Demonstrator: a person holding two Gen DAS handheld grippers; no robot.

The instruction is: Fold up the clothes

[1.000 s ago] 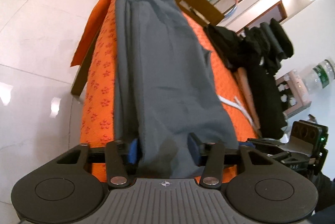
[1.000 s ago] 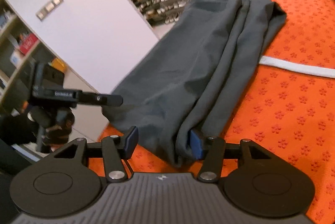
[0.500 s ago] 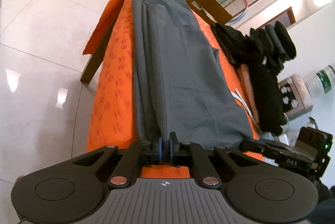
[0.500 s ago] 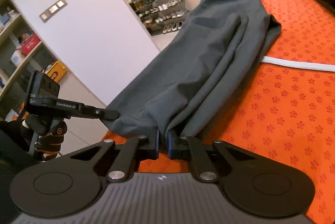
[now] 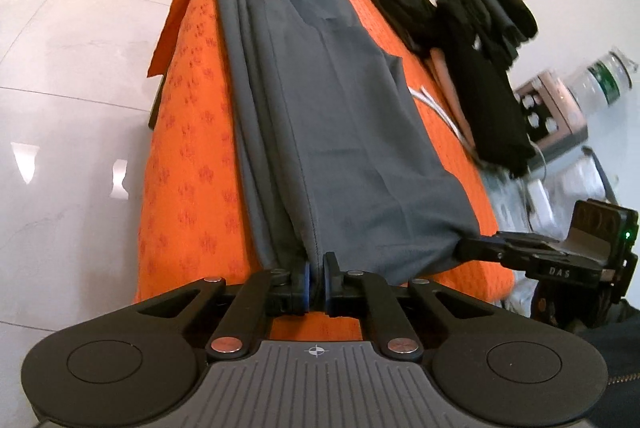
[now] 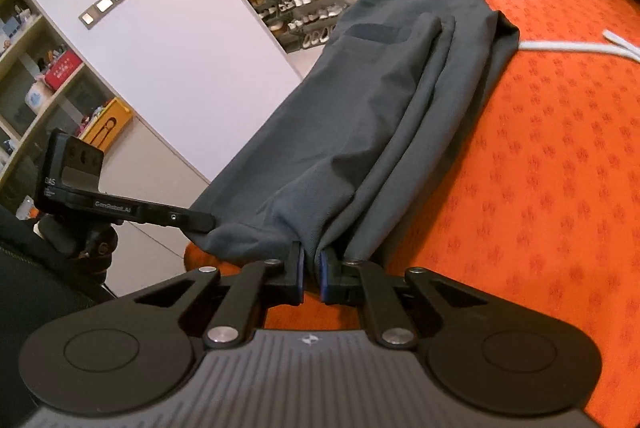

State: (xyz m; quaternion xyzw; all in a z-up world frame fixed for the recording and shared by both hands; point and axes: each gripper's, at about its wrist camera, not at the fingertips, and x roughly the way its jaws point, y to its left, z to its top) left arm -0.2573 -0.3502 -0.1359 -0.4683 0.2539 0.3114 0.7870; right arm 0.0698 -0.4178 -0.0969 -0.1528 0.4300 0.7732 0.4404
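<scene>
Grey trousers (image 5: pixel 328 116) — long, smooth — on orange cloth (image 5: pixel 192 156).

The trousers (image 5: pixel 332 132) lie lengthwise along the counter (image 5: pixel 192 164), their near end at the counter's near edge and their far end at the far edge. The left tool (image 5: pixel 316 282) grips the near hem towards its left; the right tool (image 6: pixel 311 274) grips the same hem further right. Right of the trousers lies a strap (image 6: pixel 560 46), and beyond it a pile of clothes (image 5: pixel 480 68). A bottle (image 5: pixel 600 76) stands further right.
</scene>
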